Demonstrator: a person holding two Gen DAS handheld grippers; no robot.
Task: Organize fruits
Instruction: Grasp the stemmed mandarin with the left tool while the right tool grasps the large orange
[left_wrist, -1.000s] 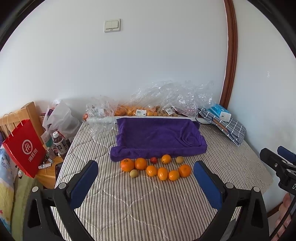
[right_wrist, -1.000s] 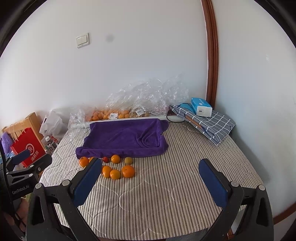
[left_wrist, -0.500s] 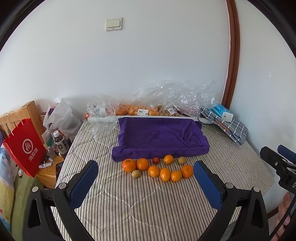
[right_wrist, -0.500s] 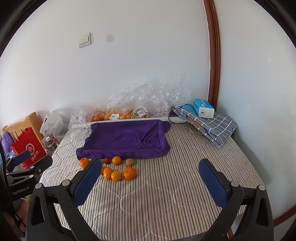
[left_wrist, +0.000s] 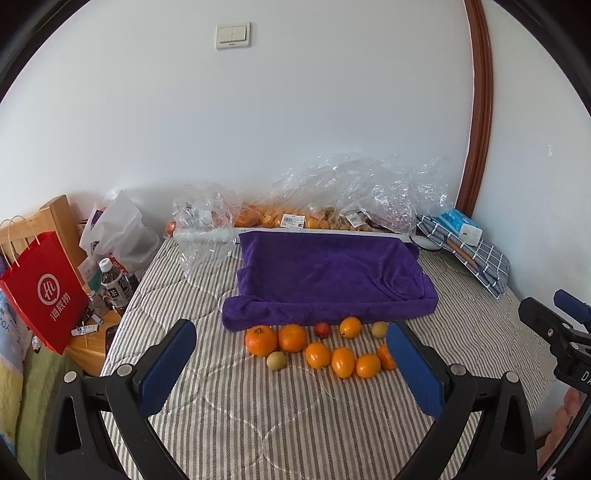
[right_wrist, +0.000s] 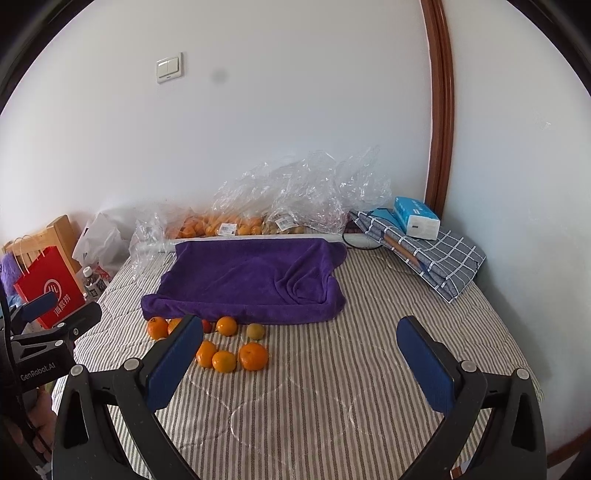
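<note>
A: Fruit pile (left_wrist: 317, 349) is laid on the striped bedcover (left_wrist: 258, 424), just in front of the purple towel (left_wrist: 328, 277). Mostly oranges, plus a small red fruit (left_wrist: 322, 329) and two greenish ones (left_wrist: 276, 360). Nothing picked up yet, none placed on the towel.

B: Handling?

A: Judged round, firm, light; likely to roll on the soft quilt. Best taken across the widest part w/ moderate squeeze. Front-row pieces are touching, so outer ones, e.g. the big orange (right_wrist: 253, 356), should be taken first to avoid neighbours being knocked.

B: Grippers?

A: Left gripper (left_wrist: 291, 365) is held wide apart, nothing clamped, aimed at the pile from short of it. Right gripper (right_wrist: 299, 363) likewise spread and empty, offset to the right of the pile.

B: Containers?

A: Towel looks draped over sth tray-like w/ raised edges; can't be confirmed. Clear plastic bags (left_wrist: 354, 195) at the wall hold more oranges and sth brownish, labels seen. Red paper bag (left_wrist: 42, 291) off the bed's left side, contents not seen.
</note>
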